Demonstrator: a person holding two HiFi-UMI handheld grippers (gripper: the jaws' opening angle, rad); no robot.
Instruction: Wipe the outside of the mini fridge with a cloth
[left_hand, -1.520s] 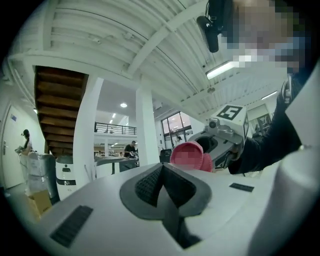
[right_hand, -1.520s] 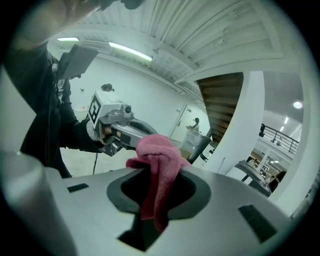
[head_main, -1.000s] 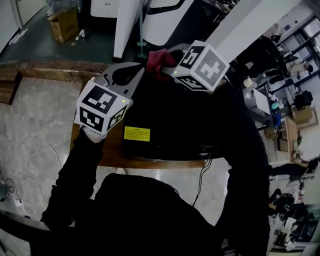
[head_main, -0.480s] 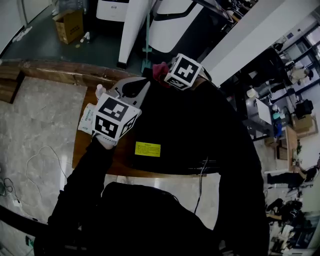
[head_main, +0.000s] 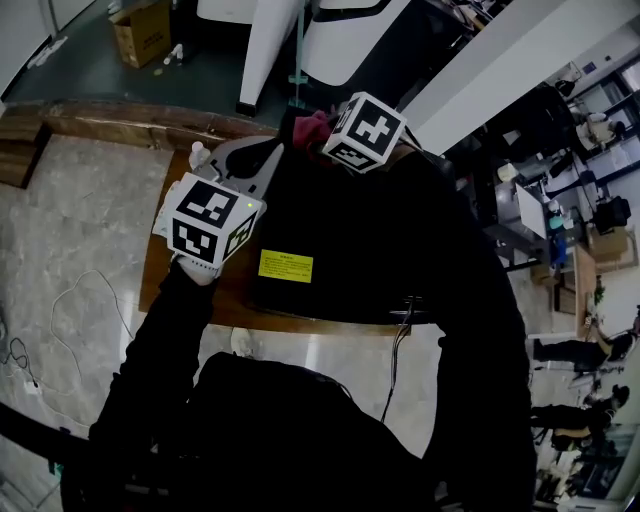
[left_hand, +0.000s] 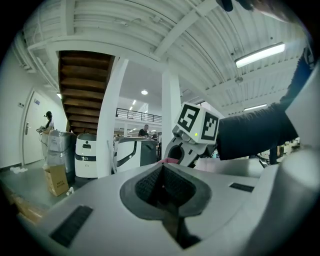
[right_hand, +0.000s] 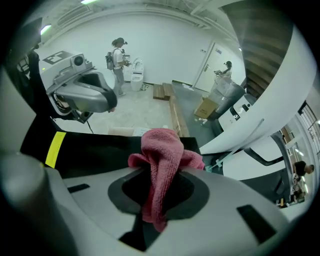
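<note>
Seemingly early on: the right hand-held gripper (right_hand: 159, 186) clamps the pink cloth (right_hand: 162, 160) at the far edge of the mini fridge's (head_main: 350, 240) top, its sides apparently yet to be wiped. The cloth's long fold runs along the jaws, pointing beyond that edge. The left hand-held gripper (left_hand: 162, 189), closed and empty, hovers over the fridge's far-left corner.

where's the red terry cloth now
The red terry cloth is clamped in the right gripper at the far edge of the black mini fridge, upper centre of the head view.

- Sleeves (head_main: 150, 340): black, long, both arms.
- Left claw (head_main: 272, 152): grey moulded shell; white cube (head_main: 205, 222), black square markers.
- Right claw (head_main: 318, 135): same build.
</note>
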